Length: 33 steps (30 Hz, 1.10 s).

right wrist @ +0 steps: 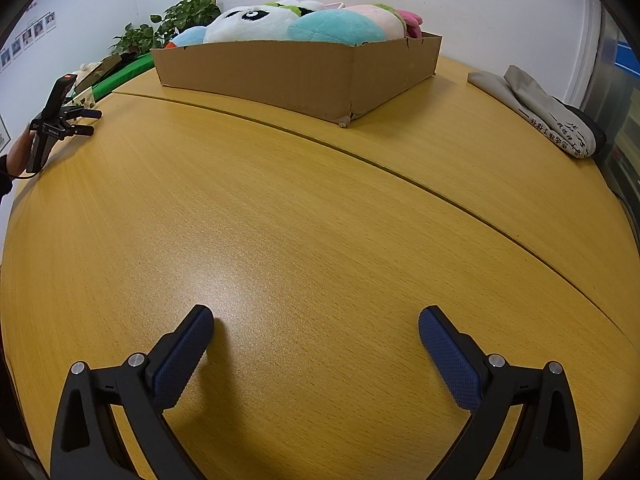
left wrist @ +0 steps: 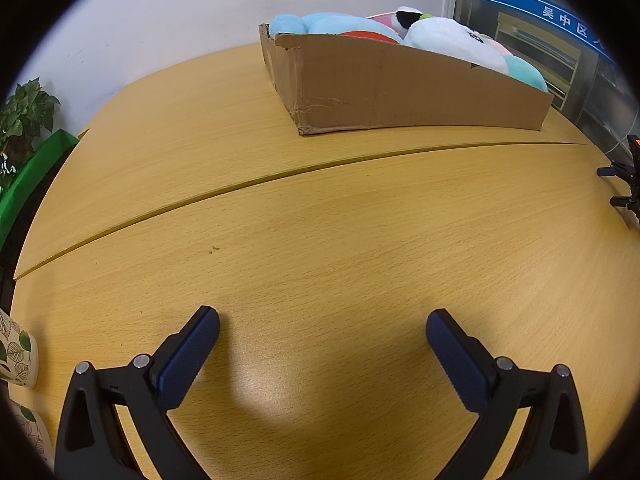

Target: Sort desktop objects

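Observation:
A shallow cardboard box (left wrist: pixel 400 92) stands at the far side of the wooden table (left wrist: pixel 320 220). It holds several plush toys, among them a white panda-like one (left wrist: pixel 452 40) and light blue ones (left wrist: pixel 320 24). The box also shows in the right wrist view (right wrist: pixel 280 72) with the plush toys (right wrist: pixel 256 24) on top. My left gripper (left wrist: pixel 322 320) is open and empty, low over the bare tabletop. My right gripper (right wrist: pixel 316 318) is open and empty, also low over the table. The left gripper appears in the right wrist view (right wrist: pixel 60 116) at the far left.
A folded grey cloth bag (right wrist: pixel 548 108) lies at the table's right edge. Potted plants (right wrist: pixel 176 24) and a green object (left wrist: pixel 32 176) stand beyond the left edge. Leaf-patterned paper cups (left wrist: pixel 16 352) sit at the near left. A seam (left wrist: pixel 280 176) crosses the tabletop.

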Available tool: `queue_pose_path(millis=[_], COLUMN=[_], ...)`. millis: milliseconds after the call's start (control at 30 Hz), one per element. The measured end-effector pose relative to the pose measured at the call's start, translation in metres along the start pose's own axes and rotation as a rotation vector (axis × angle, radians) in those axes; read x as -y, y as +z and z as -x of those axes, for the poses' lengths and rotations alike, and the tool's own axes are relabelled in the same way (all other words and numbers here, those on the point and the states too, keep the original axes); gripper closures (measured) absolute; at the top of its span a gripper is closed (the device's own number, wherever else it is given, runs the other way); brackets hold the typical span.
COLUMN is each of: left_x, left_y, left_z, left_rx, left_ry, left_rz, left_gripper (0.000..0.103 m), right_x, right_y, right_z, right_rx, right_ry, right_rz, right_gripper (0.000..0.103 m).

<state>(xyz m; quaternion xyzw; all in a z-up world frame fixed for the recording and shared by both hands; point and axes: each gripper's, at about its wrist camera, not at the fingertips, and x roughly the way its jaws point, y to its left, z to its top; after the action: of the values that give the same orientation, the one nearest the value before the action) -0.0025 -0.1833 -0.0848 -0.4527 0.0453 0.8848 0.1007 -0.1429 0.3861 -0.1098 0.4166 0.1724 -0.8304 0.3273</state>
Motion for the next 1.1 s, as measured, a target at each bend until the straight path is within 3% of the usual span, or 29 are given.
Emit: queue_pose_path(millis=[100, 500, 733, 1100], left_x=[0.011, -0.001, -0.025, -0.024], left_y=[-0.010, -0.008, -0.008, -0.007], left_z=[0.011, 0.028, 0.039, 0.039], left_rx=[-0.006, -0.003, -0.001, -0.001], left_ry=[0.009, -0.028, 0.053, 0.059], left_rz=[0.000, -0.046, 0.067, 0.073], left_gripper=[0.000, 0.000, 0.000, 0.000], right_x=[0.000, 0.001, 0.001, 0.000], right_y=[0.000, -0.001, -0.001, -0.001], right_z=[0.001, 0.001, 0.002, 0.002], right_rx=[0.000, 0.001, 0.001, 0.001], right_ry=[-0.002, -0.004, -0.004, -0.004], right_rz=[0.001, 0.004, 0.004, 0.004], right_gripper=[0.000, 0.000, 0.000, 0.000])
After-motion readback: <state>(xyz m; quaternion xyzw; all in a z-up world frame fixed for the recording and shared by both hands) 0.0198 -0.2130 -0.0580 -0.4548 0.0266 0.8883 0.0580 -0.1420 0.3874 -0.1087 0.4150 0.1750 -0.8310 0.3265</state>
